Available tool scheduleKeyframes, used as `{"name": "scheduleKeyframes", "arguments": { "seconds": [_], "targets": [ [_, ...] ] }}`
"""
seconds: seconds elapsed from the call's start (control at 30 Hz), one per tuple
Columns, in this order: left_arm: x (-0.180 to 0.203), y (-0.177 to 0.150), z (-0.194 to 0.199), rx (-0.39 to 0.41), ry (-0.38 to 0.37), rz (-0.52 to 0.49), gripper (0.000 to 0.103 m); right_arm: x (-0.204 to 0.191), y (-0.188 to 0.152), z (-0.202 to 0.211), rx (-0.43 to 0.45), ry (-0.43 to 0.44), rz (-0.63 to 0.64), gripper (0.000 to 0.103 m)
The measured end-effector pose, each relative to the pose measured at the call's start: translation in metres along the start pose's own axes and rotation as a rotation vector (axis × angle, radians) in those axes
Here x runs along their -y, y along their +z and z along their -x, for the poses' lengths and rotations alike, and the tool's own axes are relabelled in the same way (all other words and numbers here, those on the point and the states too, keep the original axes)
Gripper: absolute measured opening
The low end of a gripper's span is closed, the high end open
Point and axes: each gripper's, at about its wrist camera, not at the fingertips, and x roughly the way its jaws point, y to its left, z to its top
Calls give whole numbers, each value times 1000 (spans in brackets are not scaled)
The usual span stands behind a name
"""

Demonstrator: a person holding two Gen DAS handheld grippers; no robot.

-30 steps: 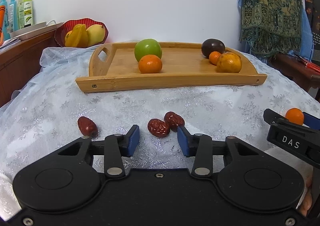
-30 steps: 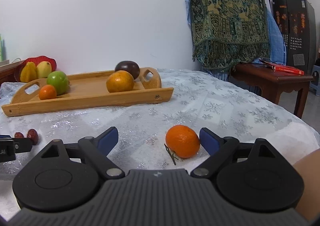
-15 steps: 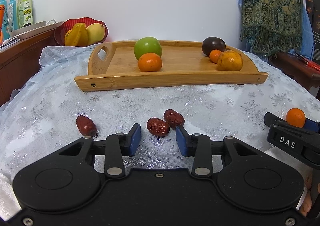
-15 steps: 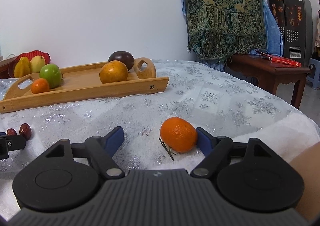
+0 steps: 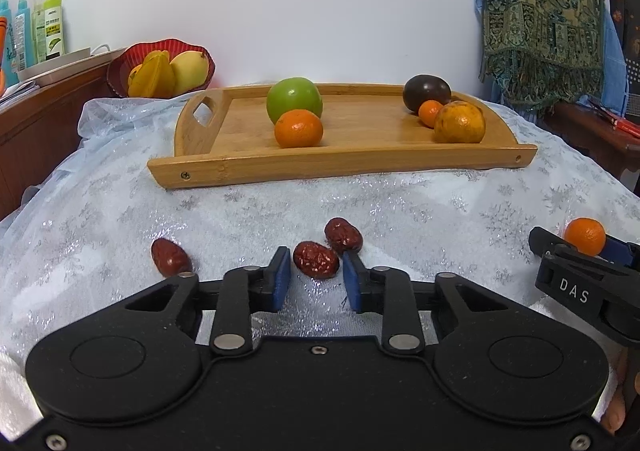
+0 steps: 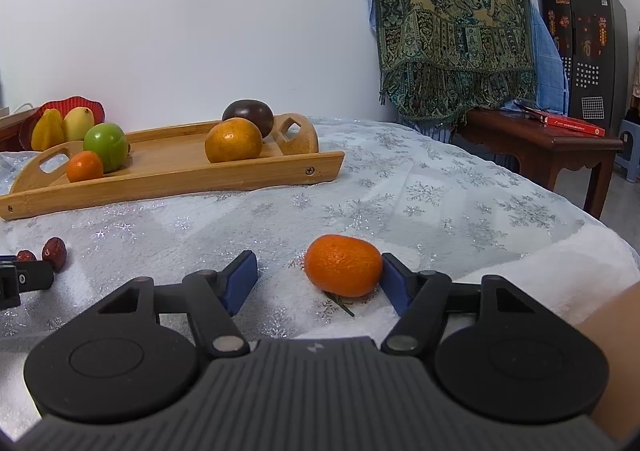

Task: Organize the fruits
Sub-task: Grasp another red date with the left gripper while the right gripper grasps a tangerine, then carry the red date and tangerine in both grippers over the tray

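A: Grippers, status?

B: My left gripper [image 5: 314, 275] is partly open w/ the middle date [image 5: 315, 260] between its pads, nothing held yet. My right gripper [image 6: 318, 277] is wide open round the loose mandarin [image 6: 343, 265]; right pad touches the peel, left pad well clear. Both fruits sit on the cloth in front of the tray [image 5: 340, 167].

A: Tips?

B: I'd centre the mandarin before closing, else it rolls, I reckon. Squeeze the date gently; the 2nd date [image 5: 343, 235] is just behind it.

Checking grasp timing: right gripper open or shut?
Open. The right gripper straddles the tangerine; a gap shows beside the left pad.
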Motion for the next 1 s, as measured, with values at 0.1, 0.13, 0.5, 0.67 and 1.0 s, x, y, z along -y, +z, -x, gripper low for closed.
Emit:
{"name": "scheduleKeyframes", "arguments": {
  "seconds": [0.1, 0.13, 0.5, 0.67, 1.0],
  "targets": [
    [1, 3, 0, 3, -8, -3, 22, 0, 0, 0, 3, -3, -4, 65],
    [1, 3, 0, 4, -11, -3, 22, 1, 1, 1, 5, -6, -6, 64],
    [11, 10, 10, 43, -6, -31, 22, 6, 6, 6, 28, 26, -69, 43],
    [9, 16, 14, 50, -11, -16, 22, -2, 9, 11, 46, 61, -47, 43],
    [-2, 44, 13, 70, -19, 6, 22, -8, 59, 15, 101, 235, -23, 43]
  ]
}}
